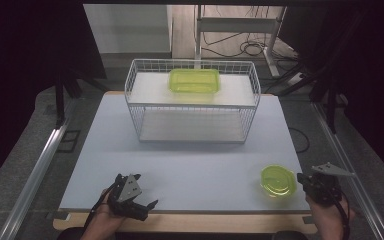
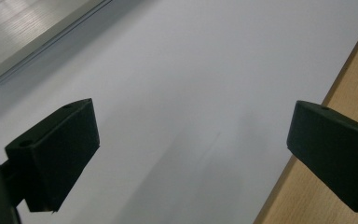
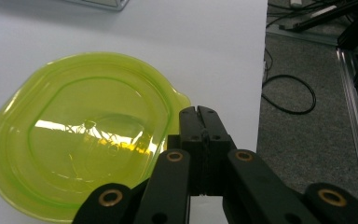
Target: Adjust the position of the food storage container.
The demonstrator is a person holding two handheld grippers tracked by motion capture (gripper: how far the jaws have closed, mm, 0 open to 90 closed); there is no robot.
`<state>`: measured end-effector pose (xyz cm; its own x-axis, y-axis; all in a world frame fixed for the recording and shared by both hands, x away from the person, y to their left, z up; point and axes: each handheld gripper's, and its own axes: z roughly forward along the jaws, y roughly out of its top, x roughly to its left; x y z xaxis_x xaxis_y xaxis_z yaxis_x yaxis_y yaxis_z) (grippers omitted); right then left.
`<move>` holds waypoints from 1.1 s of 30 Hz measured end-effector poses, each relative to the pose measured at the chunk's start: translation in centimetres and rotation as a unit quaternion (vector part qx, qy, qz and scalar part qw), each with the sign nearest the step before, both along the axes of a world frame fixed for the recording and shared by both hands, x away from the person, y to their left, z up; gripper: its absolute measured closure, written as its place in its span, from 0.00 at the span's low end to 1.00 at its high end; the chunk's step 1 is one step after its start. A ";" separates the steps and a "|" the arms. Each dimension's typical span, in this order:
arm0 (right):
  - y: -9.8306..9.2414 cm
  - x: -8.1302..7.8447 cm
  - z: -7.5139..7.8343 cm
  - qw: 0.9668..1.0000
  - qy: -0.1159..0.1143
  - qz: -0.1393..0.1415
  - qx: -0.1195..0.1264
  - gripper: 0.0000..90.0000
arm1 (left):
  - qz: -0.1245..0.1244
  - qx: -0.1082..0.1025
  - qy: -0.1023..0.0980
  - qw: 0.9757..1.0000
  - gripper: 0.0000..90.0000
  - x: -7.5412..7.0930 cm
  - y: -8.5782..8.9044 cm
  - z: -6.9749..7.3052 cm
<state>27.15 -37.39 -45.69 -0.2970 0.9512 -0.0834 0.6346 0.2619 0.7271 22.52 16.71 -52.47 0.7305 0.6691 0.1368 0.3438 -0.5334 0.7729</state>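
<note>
At the near edge of the pale table (image 1: 190, 165), the left gripper (image 1: 141, 192) rests with jaws spread and empty. The right gripper (image 3: 199, 111) has its jaws pressed together just beside the round yellow-green lid (image 1: 278, 181), near its tab. Farther back stands a white wire basket (image 1: 140, 107) holding a rectangular green container (image 1: 194, 80). Behind is a dark floor with cables (image 1: 252, 48).

Dim, perhaps slightly soft; dark surroundings

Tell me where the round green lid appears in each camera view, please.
High view: round green lid at lower right, beside the right gripper.
Left gripper view: I find no lid there.
Right gripper view: left half, beside the shut fingers.
Shared landmark: pale tabletop.
</note>
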 end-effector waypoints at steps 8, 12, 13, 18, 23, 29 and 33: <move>0.1 0.3 -0.6 1.000 0.020 -0.002 -0.005 0.99 | -0.001 0.003 0.000 1.000 0.02 0.0 0.0 -0.1; 0.4 0.4 -0.8 1.000 0.027 0.004 0.005 0.99 | -0.001 0.004 0.000 1.000 0.02 0.0 -0.1 0.0; 0.6 0.4 -0.8 1.000 0.028 0.007 0.006 0.99 | -0.001 0.005 0.000 1.000 0.02 0.0 -0.1 0.0; 1.6 0.5 -1.0 0.999 0.032 0.026 0.011 0.99 | -0.001 0.006 0.000 1.000 0.02 0.0 -0.1 -0.1; 2.2 0.6 -1.2 0.998 0.039 0.036 0.017 0.99 | -0.002 0.008 0.000 1.000 0.02 0.0 -0.1 -0.1; 3.3 0.7 -1.6 0.997 0.050 0.056 0.027 0.99 | -0.001 0.007 0.000 1.000 0.02 0.0 -0.2 -0.1; 4.4 0.8 -1.9 0.994 0.062 0.079 0.037 0.98 | -0.003 0.008 0.000 1.000 0.02 0.0 -0.2 -0.1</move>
